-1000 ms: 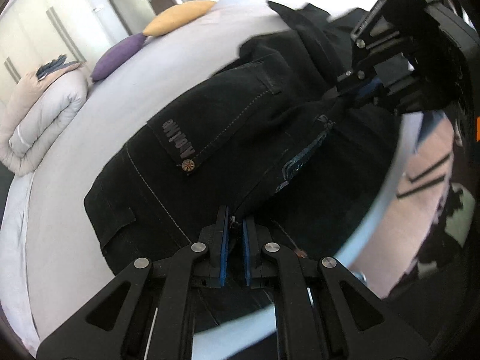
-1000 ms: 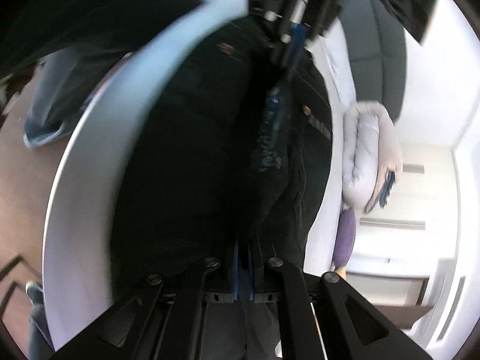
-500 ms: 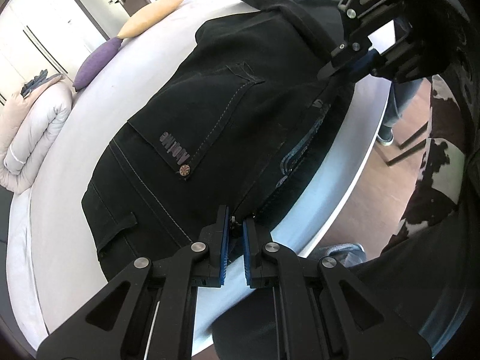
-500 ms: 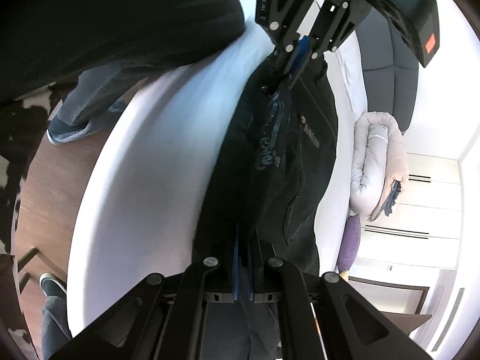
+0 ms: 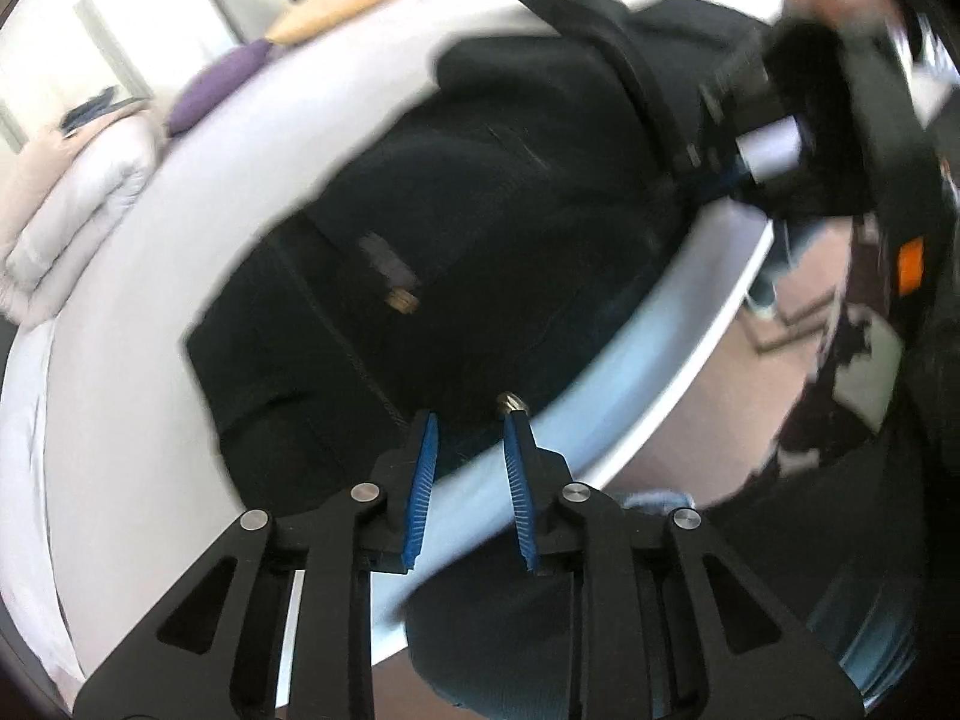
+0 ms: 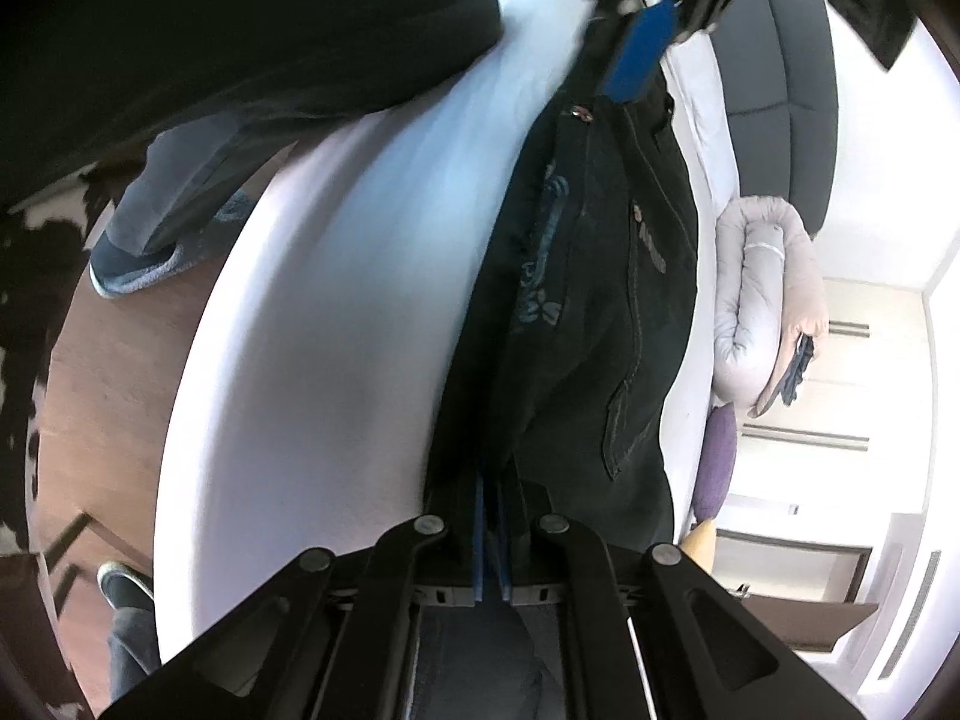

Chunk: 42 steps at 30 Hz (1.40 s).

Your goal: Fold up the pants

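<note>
White bed (image 5: 150, 312) carries limp, heavy black pants (image 5: 480, 228); left tool (image 5: 469, 420) just spread, empty; right tool (image 6: 493, 483) pinches waistband.

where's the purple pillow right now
In the left wrist view the purple pillow lies upper left on the white bed, between the yellow pillow and the rolled duvet, beyond the black pants.

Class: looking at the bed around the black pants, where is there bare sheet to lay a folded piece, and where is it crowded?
Bare white bed sheet runs between the black denim pants and the bed's near edge. Crowded: the far side, with the rolled pale duvet and purple cushion.
</note>
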Each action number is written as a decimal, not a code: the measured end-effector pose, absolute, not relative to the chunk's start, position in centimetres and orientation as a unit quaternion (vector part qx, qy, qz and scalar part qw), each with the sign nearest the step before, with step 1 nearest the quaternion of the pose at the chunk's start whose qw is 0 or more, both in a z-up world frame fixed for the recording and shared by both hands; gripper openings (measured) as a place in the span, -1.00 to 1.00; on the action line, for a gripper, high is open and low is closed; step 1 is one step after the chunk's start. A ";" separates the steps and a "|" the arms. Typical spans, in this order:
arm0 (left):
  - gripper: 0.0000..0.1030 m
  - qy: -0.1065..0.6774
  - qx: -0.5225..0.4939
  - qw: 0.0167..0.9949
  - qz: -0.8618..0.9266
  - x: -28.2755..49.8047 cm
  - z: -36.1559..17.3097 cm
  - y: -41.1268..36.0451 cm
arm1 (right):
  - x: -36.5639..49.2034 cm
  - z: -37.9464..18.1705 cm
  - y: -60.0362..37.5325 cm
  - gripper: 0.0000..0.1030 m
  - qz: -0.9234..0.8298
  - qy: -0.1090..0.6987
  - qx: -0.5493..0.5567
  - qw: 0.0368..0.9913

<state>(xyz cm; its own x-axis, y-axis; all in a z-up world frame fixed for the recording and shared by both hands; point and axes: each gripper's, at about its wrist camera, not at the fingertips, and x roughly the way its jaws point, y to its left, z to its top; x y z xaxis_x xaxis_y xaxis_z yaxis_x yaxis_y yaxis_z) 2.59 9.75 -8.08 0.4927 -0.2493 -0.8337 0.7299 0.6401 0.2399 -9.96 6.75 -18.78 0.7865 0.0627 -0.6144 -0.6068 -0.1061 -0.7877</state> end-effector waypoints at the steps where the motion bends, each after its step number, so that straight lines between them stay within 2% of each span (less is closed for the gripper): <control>1: -0.57 0.400 0.274 0.822 -0.299 3.1 -7.2 9.8 | -9.9 -18.8 6.8 -0.86 0.260 0.197 -0.693 0.642; 6: -0.57 0.383 0.179 0.862 -0.280 5.9 -5.9 7.0 | -10.3 -19.1 6.8 -0.86 0.245 0.190 -0.693 0.651; 8: -0.57 0.399 0.153 0.863 -0.271 7.6 -7.4 4.9 | -10.4 -19.2 6.6 -0.85 0.239 0.188 -0.687 0.661; 10: -0.57 0.451 0.133 0.846 -0.253 9.5 -10.5 3.1 | -10.5 -19.2 6.5 -0.85 0.232 0.183 -0.681 0.670; 12: -0.57 0.446 0.124 0.858 -0.224 9.6 -12.0 2.3 | -10.7 -19.2 6.4 -0.83 0.217 0.179 -0.670 0.687; 13: -0.57 0.442 0.127 0.863 -0.211 9.5 -12.1 1.9 | -10.8 -19.1 6.2 -0.75 0.212 0.177 -0.664 0.695; 15: -0.57 0.443 0.139 0.865 -0.192 9.3 -12.1 1.2 | -11.0 -18.2 5.6 -0.47 0.200 0.174 -0.639 0.723; 17: -0.57 0.448 0.132 0.865 -0.182 9.6 -12.1 0.9 | -11.1 -16.6 4.8 0.44 0.186 0.170 -0.600 0.760; 19: -0.57 0.450 0.125 0.866 -0.181 9.6 -12.2 1.0 | -11.3 -13.8 2.9 0.88 0.212 0.187 -0.529 0.800; 21: -0.57 0.450 0.119 0.867 -0.180 9.7 -12.3 1.1 | -10.5 -11.2 0.8 0.87 0.199 0.204 -0.464 0.839; 24: -0.57 0.449 0.107 0.869 -0.177 9.7 -12.4 1.1 | -5.4 -6.7 -5.6 0.69 0.166 0.278 -0.286 0.902; 26: -0.57 0.448 0.104 0.871 -0.174 9.1 -12.7 1.8 | -0.7 -4.3 -12.2 0.49 0.131 0.319 -0.115 0.932; 29: -0.57 0.448 0.097 0.872 -0.172 9.0 -12.8 2.0 | 6.3 -3.3 -23.0 0.34 0.057 0.357 0.132 0.923; 34: -0.57 0.446 0.091 0.875 -0.166 8.6 -13.0 2.7 | 14.4 -5.4 -29.8 0.34 -0.031 0.405 0.217 0.887; 40: -0.57 0.446 0.090 0.875 -0.163 8.5 -13.1 2.7 | 21.9 -9.3 -30.5 0.36 -0.103 0.477 0.166 0.857; 42: -0.57 0.447 0.090 0.875 -0.164 8.5 -13.1 2.7 | 23.4 -10.8 -31.1 0.26 -0.118 0.494 0.172 0.844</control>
